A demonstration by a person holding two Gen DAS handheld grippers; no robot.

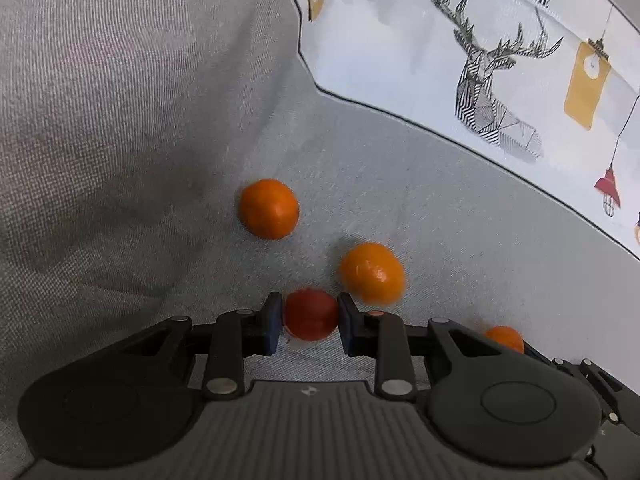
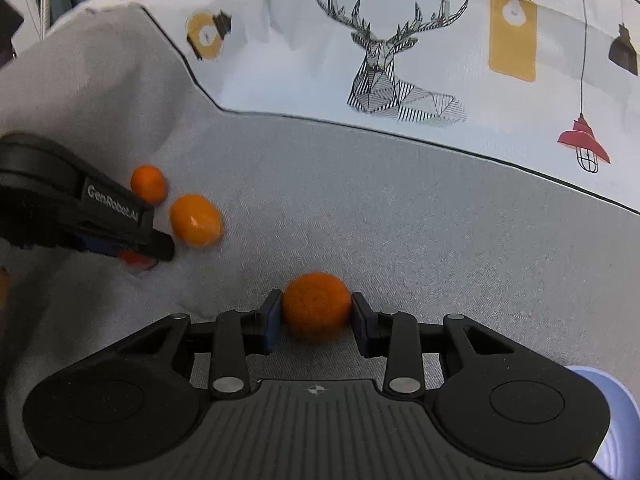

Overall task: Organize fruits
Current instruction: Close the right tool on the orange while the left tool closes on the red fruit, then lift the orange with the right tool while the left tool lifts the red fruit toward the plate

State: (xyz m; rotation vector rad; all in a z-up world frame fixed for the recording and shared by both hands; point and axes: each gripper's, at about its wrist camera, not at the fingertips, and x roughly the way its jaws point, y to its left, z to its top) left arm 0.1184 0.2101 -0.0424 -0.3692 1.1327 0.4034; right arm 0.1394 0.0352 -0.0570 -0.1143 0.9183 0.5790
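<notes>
While the left tool [image 1: 311,316] grips a red fruit [image 1: 311,314] between its two blue-padded fingers, the right tool [image 2: 316,312] holds a fuzzy orange fruit [image 2: 316,306] the same way, each fruit touching both pads. Both fruits sit low against the grey sofa seat [image 1: 440,208], a woven fabric surface that carries everything here.

In the left wrist view, two more orange fruits lie loose on the seat ahead of the tool: a rounder orange [image 1: 269,209] close to the seat's left side, where the grey armrest [image 1: 120,120] rises, and a glossy orange [image 1: 372,273] just beside the tool's right finger, nearly touching it. The two are apart from each other. At the lower right of that view, the fuzzy orange fruit peeks out above the right tool's body.

In the right wrist view, the left tool enters from the left edge, a sliver of the red fruit showing under its tip. The glossy orange lies just past that tip, and the rounder orange sits behind it, nearer the armrest.

Along the seat's back edge leans a white cushion [image 2: 400,40] printed with a geometric deer head, hanging lamps and the words "FASHION HOME". A pale blue object [image 2: 604,420] shows at the lower right corner of the right wrist view; what it is cannot be told.
</notes>
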